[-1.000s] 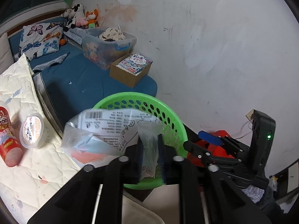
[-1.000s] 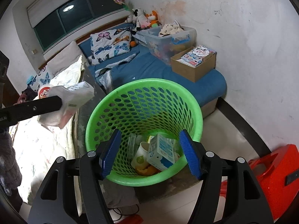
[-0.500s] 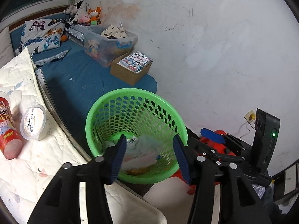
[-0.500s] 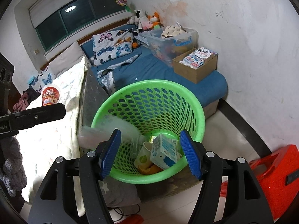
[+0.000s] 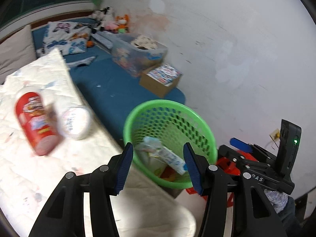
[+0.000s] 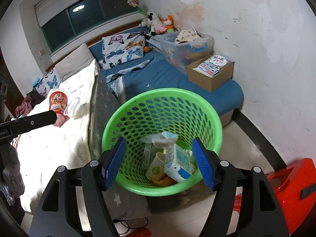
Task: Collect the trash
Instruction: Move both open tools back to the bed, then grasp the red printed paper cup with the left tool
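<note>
Since a second ago the plastic bag (image 6: 160,139) has left our left gripper (image 5: 158,167) and lies in the green basket (image 6: 207,102); jaws apart, empty. Right gripper (image 6: 159,163) jaws opening, empty. Next, probably the blurred red can (image 5: 36,122) and cup (image 5: 76,122) on the bed.

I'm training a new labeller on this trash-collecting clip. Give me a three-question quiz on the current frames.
1. True or false: the left gripper holds a plastic bag.
2. What colour is the basket? A red, B green, C blue.
3. Name the two trash items on the white quilt.

Key:
1. False; nothing is between its pads.
2. B.
3. The red canister and the white lidded cup beside it.
</note>
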`<state>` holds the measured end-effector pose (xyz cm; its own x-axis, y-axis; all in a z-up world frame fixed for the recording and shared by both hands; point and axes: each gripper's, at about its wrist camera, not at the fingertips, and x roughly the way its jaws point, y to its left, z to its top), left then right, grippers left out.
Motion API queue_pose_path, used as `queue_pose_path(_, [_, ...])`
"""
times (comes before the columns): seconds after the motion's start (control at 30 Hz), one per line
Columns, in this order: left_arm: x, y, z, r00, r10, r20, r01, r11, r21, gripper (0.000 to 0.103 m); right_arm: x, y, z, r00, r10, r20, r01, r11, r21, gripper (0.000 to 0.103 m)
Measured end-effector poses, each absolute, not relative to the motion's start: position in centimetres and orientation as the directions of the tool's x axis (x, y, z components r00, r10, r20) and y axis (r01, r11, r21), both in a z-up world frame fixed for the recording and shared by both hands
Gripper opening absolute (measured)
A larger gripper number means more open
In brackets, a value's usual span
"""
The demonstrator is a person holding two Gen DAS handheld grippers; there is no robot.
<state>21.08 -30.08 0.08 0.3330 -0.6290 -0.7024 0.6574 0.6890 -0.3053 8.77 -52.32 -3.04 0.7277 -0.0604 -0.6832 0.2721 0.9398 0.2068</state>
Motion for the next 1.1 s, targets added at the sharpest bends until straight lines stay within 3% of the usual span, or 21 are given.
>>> queue_pose_path(0.2, [23.5,-25.6,0.8,0.437,-0.553,-0.709,0.548,0.789,-0.277,0.055,10.4,-50.2,-2.5,0.733,-0.026,-0.680,0.218,0.956,0.198,0.071])
queue_pose_path(0.63, [31.5,-18.1,0.7,0.544,-0.385,-0.745,0.246,0.923,-0.297,0.082,14.1,-45.7,-2.4,0.729,0.050,-0.682,0.100,0.979,0.179,0.076])
queue_pose_path(1.1, [37.3,-16.9,-3.3,0.474,-0.377,-0.796,0.084,0.919,-0.385,0.084,18.3,-43.2,-3.0,0.707,0.103,-0.699,0.018,0.986,0.164,0.082])
